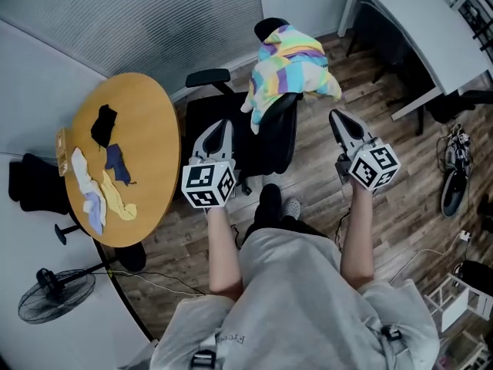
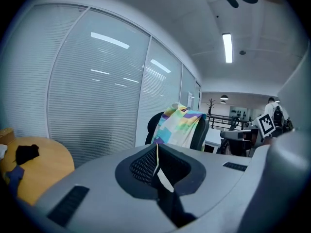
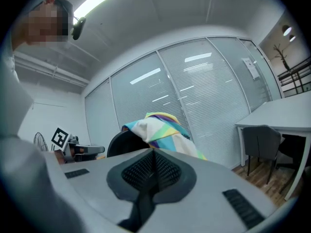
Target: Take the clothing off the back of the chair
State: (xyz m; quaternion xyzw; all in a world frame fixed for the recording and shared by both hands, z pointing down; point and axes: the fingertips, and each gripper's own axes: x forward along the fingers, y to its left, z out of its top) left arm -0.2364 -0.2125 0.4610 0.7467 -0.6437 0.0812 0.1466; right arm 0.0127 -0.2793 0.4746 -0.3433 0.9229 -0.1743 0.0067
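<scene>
A pastel patchwork garment (image 1: 286,68) in yellow, blue, purple and white hangs over the back of a black office chair (image 1: 266,141). It also shows ahead in the left gripper view, the garment (image 2: 180,125), and in the right gripper view, the garment (image 3: 163,127). My left gripper (image 1: 223,126) is held short of the chair's left side, its jaws shut with nothing between them. My right gripper (image 1: 339,118) is held to the right of the chair, apart from the garment, jaws shut and empty. Neither gripper touches the clothing.
A round wooden table (image 1: 158,129) stands at the left with several small cloth pieces (image 1: 104,183) on it. A white desk (image 1: 420,33) with a dark chair under it is at the upper right. A floor fan (image 1: 54,293) stands lower left. Cables and shoes (image 1: 454,179) lie at right.
</scene>
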